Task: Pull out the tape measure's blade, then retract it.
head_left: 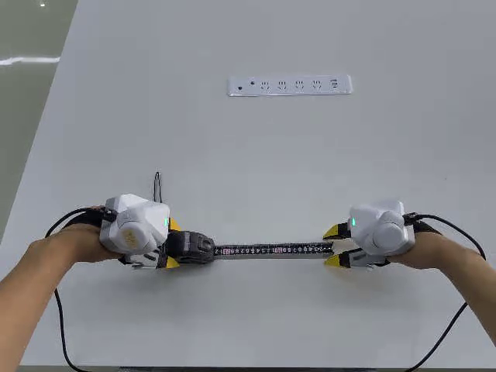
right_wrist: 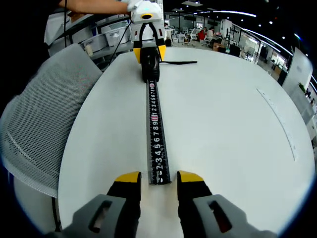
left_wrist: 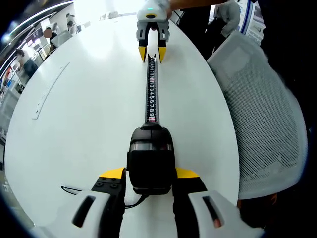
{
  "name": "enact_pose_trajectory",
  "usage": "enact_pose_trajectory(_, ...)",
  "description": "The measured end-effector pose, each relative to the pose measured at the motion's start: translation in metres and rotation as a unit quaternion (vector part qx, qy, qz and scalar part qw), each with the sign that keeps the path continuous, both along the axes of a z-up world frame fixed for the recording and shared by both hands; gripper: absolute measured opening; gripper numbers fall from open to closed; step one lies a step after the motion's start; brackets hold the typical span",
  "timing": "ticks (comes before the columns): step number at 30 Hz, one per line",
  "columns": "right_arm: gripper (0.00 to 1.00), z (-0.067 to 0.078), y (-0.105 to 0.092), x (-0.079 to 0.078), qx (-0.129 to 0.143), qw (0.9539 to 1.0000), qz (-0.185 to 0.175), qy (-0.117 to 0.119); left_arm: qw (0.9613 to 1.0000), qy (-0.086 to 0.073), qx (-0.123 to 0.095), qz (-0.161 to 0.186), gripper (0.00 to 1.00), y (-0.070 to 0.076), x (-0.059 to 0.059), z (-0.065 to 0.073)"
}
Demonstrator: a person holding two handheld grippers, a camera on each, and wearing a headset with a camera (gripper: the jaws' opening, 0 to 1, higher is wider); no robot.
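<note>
White table (head_left: 232, 147), tape measure (head_left: 191, 246), blade (head_left: 273, 249) out along near edge, open surface beyond

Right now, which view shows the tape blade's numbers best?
The right gripper view: the blade runs up its middle, digits large and legible. The left gripper view shows them smaller; the head view, a thin unreadable strip.

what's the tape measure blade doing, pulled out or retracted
Pulled out: the blade runs along the table from the case in the left gripper to the right gripper.
</note>
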State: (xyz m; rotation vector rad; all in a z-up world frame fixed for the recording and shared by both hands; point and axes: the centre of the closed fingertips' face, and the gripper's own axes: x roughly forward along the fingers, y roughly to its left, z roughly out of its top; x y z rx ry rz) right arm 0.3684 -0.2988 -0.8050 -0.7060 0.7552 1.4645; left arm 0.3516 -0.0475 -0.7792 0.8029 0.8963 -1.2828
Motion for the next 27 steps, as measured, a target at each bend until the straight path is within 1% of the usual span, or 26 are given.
enact_pose_trajectory(4, 0.33, -0.002, -0.002, -0.001, -0.003, 1.0000, -0.006, 0.005, 1.0000, -0.003, -0.004, 0.004, 0.37, 0.000, 0.001, 0.003)
enact_pose_trajectory(7, 0.33, 0.001, -0.004, -0.004, -0.005, 0.9999, -0.009, 0.003, 0.9999, -0.003, -0.001, 0.010, 0.38, 0.002, 0.000, 0.003)
enact_pose_trajectory(10, 0.34, 0.005, -0.008, -0.003, -0.003, 0.9998, -0.022, 0.004, 0.9998, -0.003, -0.007, 0.018, 0.39, 0.002, -0.002, 0.005)
enact_pose_trajectory(13, 0.35, 0.010, -0.011, -0.004, 0.003, 0.9991, -0.041, 0.005, 0.9992, -0.005, -0.012, 0.037, 0.42, 0.004, -0.004, 0.008)
enact_pose_trajectory(15, 0.35, 0.012, -0.014, -0.005, 0.002, 0.9989, -0.047, 0.004, 0.9985, -0.005, -0.017, 0.052, 0.44, 0.007, -0.005, 0.009)
enact_pose_trajectory(17, 0.36, 0.016, -0.016, -0.005, 0.005, 0.9981, -0.062, -0.001, 0.9966, -0.005, -0.030, 0.077, 0.46, 0.007, -0.007, 0.014)
enact_pose_trajectory(18, 0.37, 0.018, -0.018, -0.006, 0.009, 0.9974, -0.072, 0.000, 0.9947, -0.006, -0.040, 0.095, 0.46, 0.008, -0.007, 0.017)
enact_pose_trajectory(22, 0.40, 0.025, -0.021, -0.009, 0.018, 0.9950, -0.099, -0.003, 0.9907, -0.010, -0.058, 0.123, 0.51, 0.012, -0.014, 0.023)
enact_pose_trajectory(25, 0.43, 0.029, -0.024, -0.013, 0.023, 0.9926, -0.119, -0.004, 0.9865, -0.012, -0.070, 0.147, 0.53, 0.015, -0.021, 0.028)
enact_pose_trajectory(27, 0.44, 0.031, -0.026, -0.015, 0.027, 0.9907, -0.134, -0.005, 0.9821, -0.008, -0.072, 0.174, 0.55, 0.019, -0.025, 0.027)
